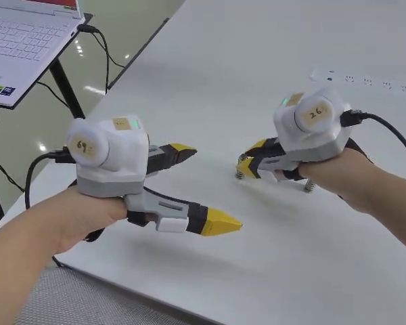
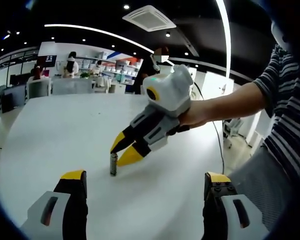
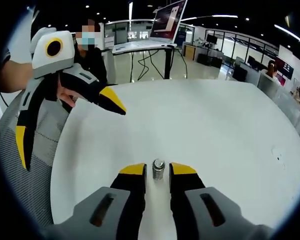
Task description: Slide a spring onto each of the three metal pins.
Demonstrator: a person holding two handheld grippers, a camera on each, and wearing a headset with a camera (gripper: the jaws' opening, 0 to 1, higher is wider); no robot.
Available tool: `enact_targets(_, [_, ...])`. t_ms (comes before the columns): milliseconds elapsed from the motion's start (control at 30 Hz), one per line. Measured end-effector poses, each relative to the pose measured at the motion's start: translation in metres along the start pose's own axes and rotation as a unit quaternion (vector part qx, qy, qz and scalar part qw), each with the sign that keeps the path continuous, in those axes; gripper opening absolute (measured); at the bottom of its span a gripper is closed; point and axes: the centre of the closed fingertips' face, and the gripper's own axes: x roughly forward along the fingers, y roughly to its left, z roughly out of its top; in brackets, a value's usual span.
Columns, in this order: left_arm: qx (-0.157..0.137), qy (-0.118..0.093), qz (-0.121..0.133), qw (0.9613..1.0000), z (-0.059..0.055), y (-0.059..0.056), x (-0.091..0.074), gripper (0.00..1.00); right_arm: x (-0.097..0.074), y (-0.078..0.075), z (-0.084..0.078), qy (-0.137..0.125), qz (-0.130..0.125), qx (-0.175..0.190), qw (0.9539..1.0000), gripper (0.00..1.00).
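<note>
Right gripper (image 3: 158, 168) narrowly parted about sprung pin (image 3: 158, 171) at 12 o'clock; left gripper (image 1: 213, 186) wide, empty; remaining pins unconfirmed

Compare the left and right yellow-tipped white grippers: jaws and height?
Left yellow-tipped white gripper: jaws spread wide, nothing between them; right yellow-tipped white gripper: jaws narrowed around a small metal spring, contact unclear. Left hangs clear of the white table; right's tips sit low near it. Both are hand-held.
</note>
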Motion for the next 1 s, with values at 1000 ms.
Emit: enact_targets(1000, [0.008, -0.008, -0.004, 0.9999, 0.017, -0.003, 0.008, 0.96, -0.099, 0.004, -0.003, -0.094, -0.043, 0.059, 0.9929, 0.21])
